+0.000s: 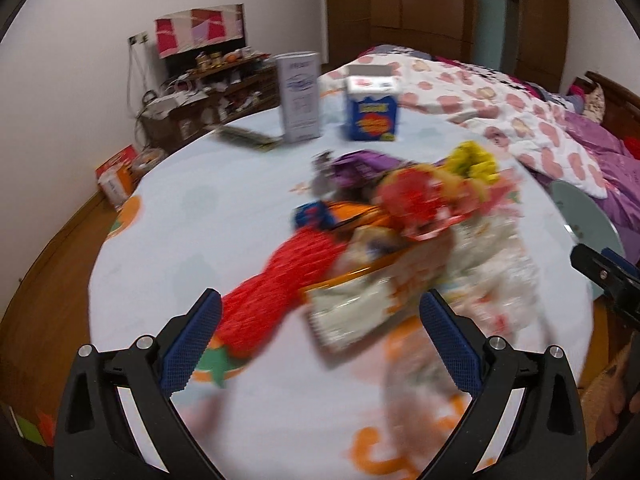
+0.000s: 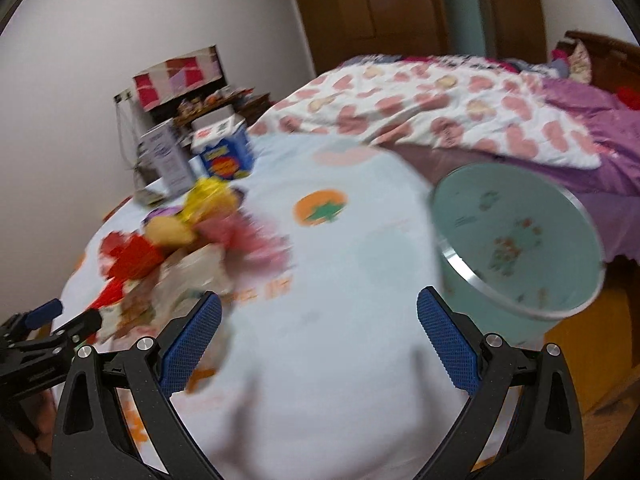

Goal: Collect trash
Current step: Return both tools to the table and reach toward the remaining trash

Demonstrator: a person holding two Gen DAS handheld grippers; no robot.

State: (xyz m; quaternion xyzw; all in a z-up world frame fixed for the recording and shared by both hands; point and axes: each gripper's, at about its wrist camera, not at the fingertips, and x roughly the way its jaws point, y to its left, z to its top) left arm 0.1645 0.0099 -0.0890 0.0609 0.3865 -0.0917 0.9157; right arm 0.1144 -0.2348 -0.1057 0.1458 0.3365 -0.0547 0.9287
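Note:
A pile of crumpled snack wrappers lies on the round table's pale blue cloth. A red wrapper and a white-and-orange packet form its near edge. My left gripper hovers just before them, open wide, with the packet in line between the fingers but untouched. My right gripper is open over bare cloth, with the pile to its left and a teal round bin to its right beside the table. Both views are blurred by motion.
A blue carton and a tall white box stand at the table's far side. A bed with a heart-print quilt lies behind the bin. A cluttered shelf stands by the wall. Each gripper shows in the other's view: right, left.

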